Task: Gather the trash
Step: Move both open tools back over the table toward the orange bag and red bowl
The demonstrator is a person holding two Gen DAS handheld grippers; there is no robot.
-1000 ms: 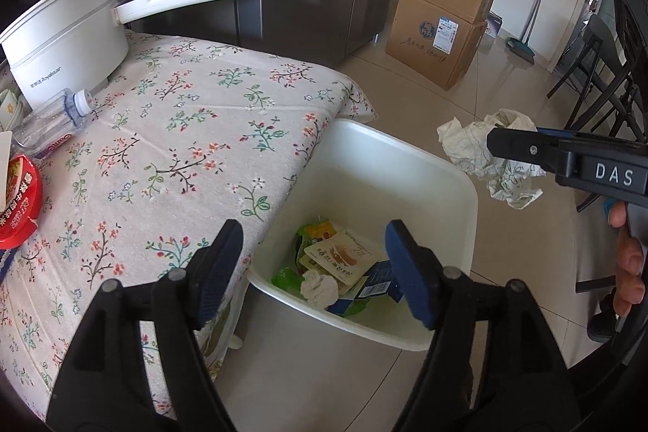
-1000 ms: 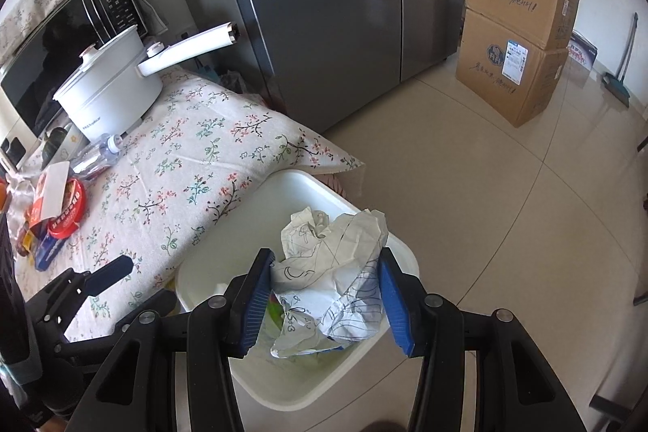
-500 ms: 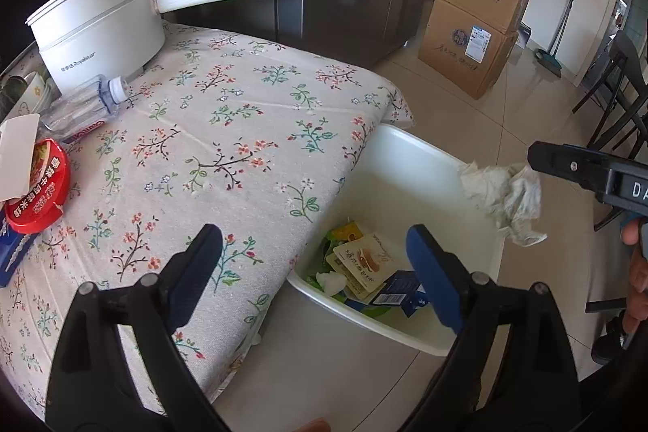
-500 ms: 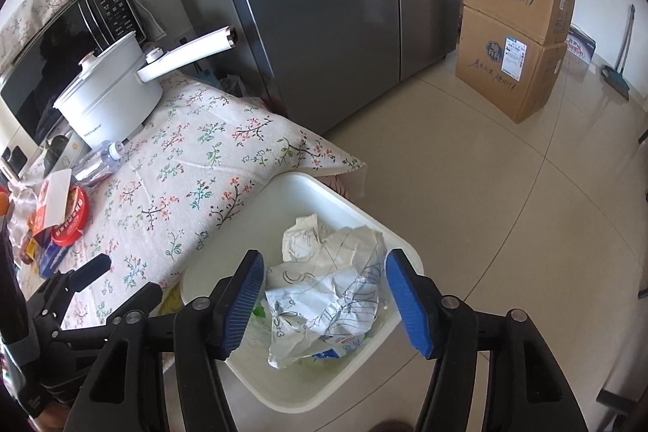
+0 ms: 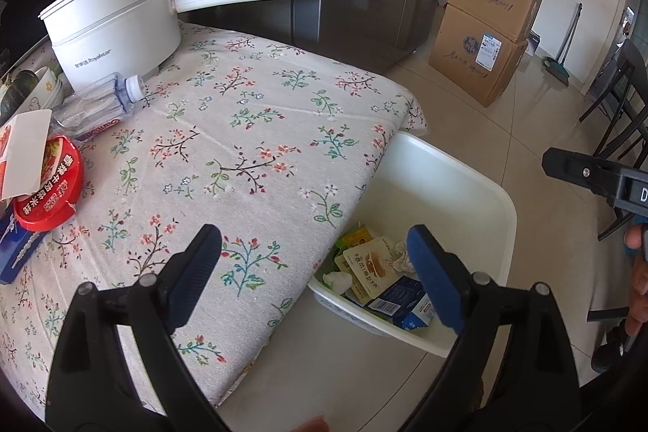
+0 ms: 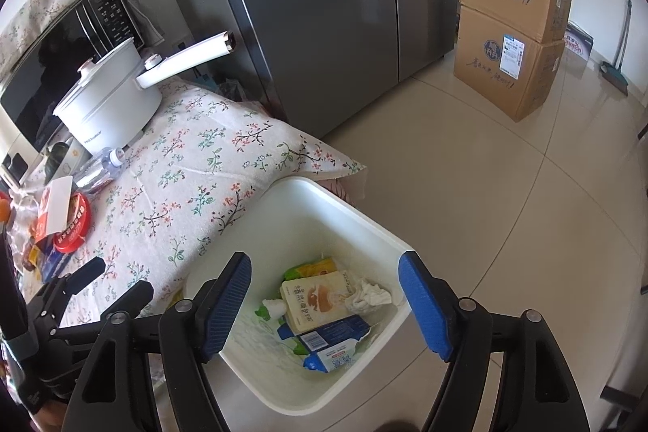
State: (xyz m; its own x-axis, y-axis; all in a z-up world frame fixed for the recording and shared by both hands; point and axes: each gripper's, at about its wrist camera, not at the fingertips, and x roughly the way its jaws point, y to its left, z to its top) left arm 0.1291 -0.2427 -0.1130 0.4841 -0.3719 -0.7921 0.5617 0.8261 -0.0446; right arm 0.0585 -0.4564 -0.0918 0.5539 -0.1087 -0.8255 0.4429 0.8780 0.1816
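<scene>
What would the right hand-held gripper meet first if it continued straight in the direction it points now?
Probably the trash inside the white bin: the open right hand-held gripper aims at the beige carton lying on top. Nothing shows between them, though depth is uncertain.

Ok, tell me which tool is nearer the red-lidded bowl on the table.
Left. The left tool hangs over the table edge, the red-lidded bowl off to its left. The right tool hangs over the white bin, farther away.

White pot (image 5: 113, 23), 2 cardboard boxes (image 5: 486, 39)
</scene>
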